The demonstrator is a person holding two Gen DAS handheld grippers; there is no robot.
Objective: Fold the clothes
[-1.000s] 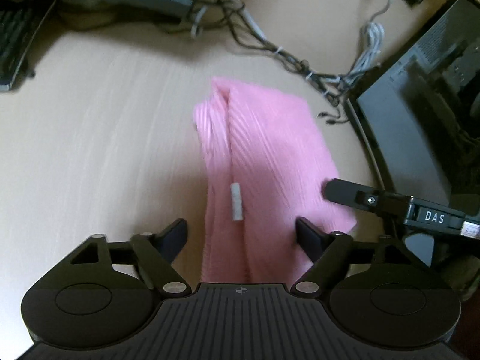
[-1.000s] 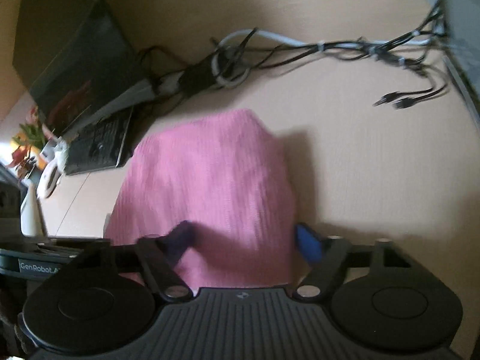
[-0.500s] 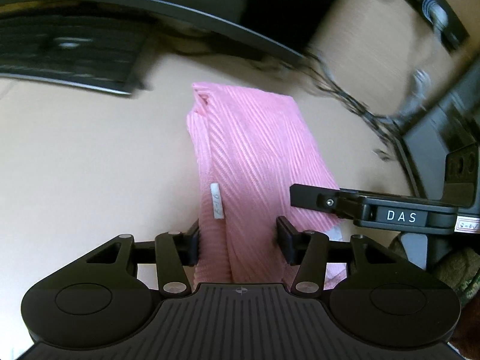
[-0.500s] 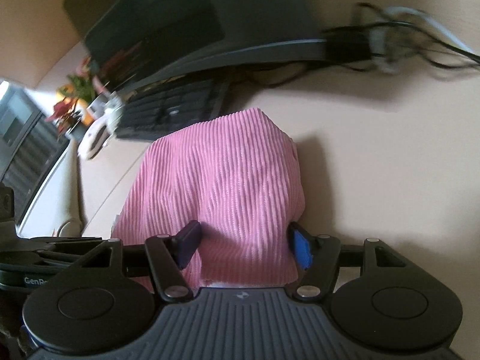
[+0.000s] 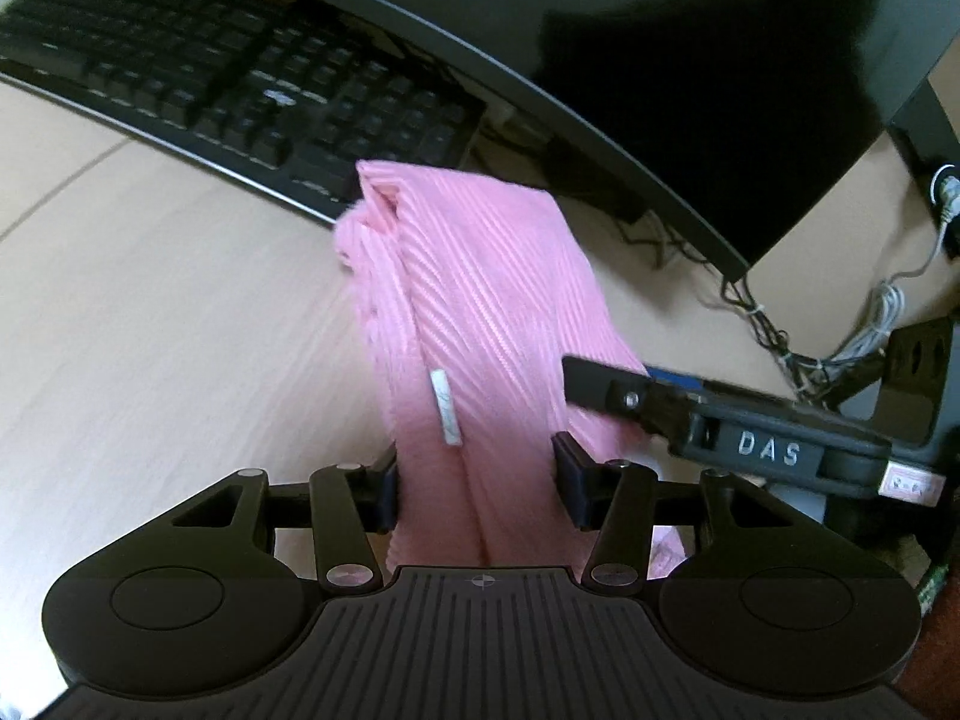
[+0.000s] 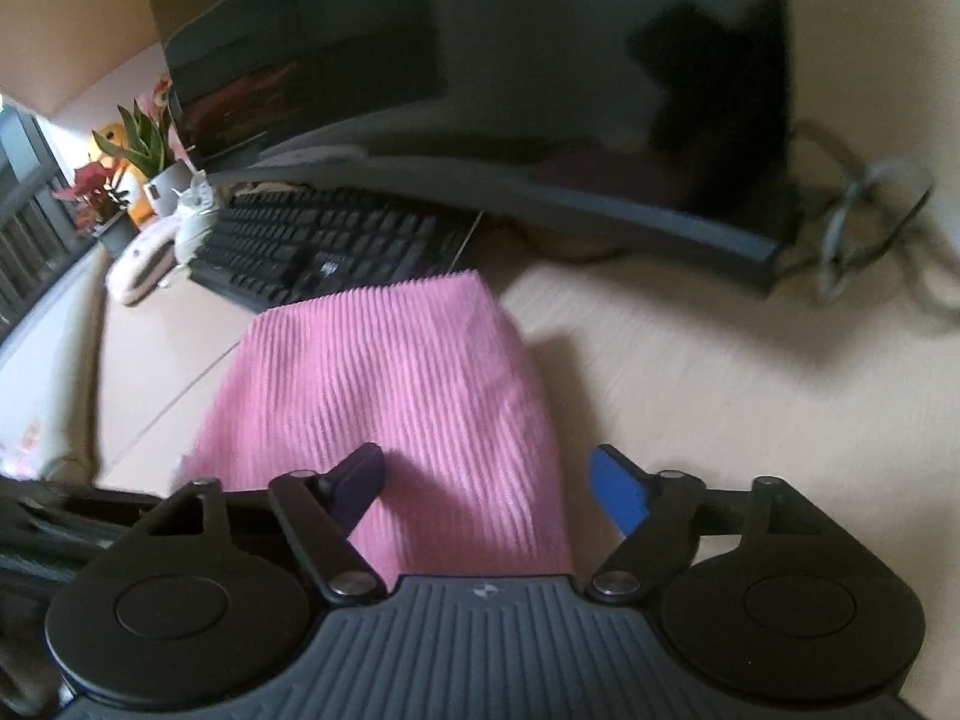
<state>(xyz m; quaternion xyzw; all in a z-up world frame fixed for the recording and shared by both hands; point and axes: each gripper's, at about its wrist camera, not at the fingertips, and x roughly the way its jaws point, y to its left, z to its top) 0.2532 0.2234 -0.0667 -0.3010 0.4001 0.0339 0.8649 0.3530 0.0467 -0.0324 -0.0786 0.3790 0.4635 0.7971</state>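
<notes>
Left hand-held gripper [image 5: 477, 489] clamps the folded pink cloth [image 5: 480, 324]; right hand-held gripper [image 6: 486, 486] has just been opening, jaws clear (cloth between them). Lower it flat onto the bench [image 5: 150, 330], short of the keyboard [image 5: 240, 72] ahead.

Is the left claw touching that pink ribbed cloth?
Touching. In the left wrist view, both pads of the left claw press against the sides of the pink ribbed cloth, which is bunched tightly between them with no gap.
</notes>
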